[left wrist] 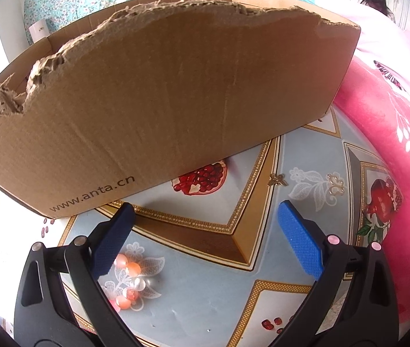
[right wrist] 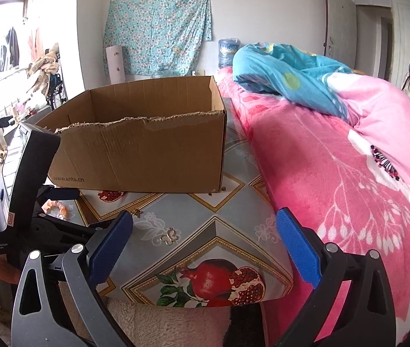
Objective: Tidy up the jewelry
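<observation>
Blue-padded, the left gripper (left wrist: 205, 217) hangs spread wide and empty over the patterned tablecloth (left wrist: 205, 286); the right gripper (right wrist: 205, 227) gapes empty too. Behind stands a torn cardboard box (left wrist: 158, 95). An orange bead bracelet (left wrist: 128, 283) lies beside the left finger; a gold butterfly charm (left wrist: 277, 180) and pale butterfly clasp (left wrist: 335, 184) lie near the box

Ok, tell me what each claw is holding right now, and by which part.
Nothing is held. The left claw and right claw are both open and empty above the tablecloth; the butterfly charm lies untouched.
</observation>
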The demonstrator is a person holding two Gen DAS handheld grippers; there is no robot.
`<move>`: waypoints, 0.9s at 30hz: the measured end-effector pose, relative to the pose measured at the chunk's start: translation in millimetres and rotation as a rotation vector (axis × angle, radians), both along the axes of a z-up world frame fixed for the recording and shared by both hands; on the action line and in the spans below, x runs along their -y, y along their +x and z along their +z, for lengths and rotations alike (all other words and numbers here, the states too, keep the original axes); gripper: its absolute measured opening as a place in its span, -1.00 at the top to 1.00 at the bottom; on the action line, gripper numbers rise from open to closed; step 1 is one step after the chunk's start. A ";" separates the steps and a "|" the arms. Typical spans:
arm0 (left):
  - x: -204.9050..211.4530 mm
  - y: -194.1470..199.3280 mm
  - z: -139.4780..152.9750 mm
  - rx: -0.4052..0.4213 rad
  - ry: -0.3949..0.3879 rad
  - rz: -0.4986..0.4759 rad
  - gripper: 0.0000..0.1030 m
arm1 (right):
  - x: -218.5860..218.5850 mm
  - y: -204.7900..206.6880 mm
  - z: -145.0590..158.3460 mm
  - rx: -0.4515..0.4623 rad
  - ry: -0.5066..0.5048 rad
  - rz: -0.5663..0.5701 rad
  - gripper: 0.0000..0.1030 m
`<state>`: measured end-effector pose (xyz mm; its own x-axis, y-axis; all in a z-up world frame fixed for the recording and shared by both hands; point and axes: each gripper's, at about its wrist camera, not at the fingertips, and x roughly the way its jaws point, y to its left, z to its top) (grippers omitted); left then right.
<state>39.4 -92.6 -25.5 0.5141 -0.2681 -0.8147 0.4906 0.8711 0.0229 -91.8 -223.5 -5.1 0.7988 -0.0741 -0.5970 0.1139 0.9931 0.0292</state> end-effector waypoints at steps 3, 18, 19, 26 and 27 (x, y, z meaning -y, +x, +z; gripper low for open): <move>-2.1 -1.5 -0.3 0.005 -0.007 -0.019 -0.86 | 1.3 2.2 -4.9 -0.010 0.027 0.036 -0.87; -28.9 -24.9 21.0 0.125 -0.078 -0.082 -0.64 | -19.4 28.8 -40.0 -0.155 0.062 0.209 0.17; -35.8 -27.4 21.2 0.121 -0.087 -0.086 -0.55 | -21.1 29.2 -41.2 -0.162 0.071 0.213 0.26; -30.5 -27.7 22.2 0.087 -0.179 -0.162 -0.06 | -23.9 32.4 -48.5 -0.205 0.047 0.178 0.51; -27.2 -27.5 21.8 0.080 -0.186 -0.180 -0.02 | -22.4 31.8 -47.9 -0.203 0.050 0.172 0.51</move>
<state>11.9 -65.4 -3.7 0.5050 -0.5024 -0.7018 0.6410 0.7628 -0.0848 -60.0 -201.0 -53.0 0.6606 0.0862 -0.7458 -0.0478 0.9962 0.0728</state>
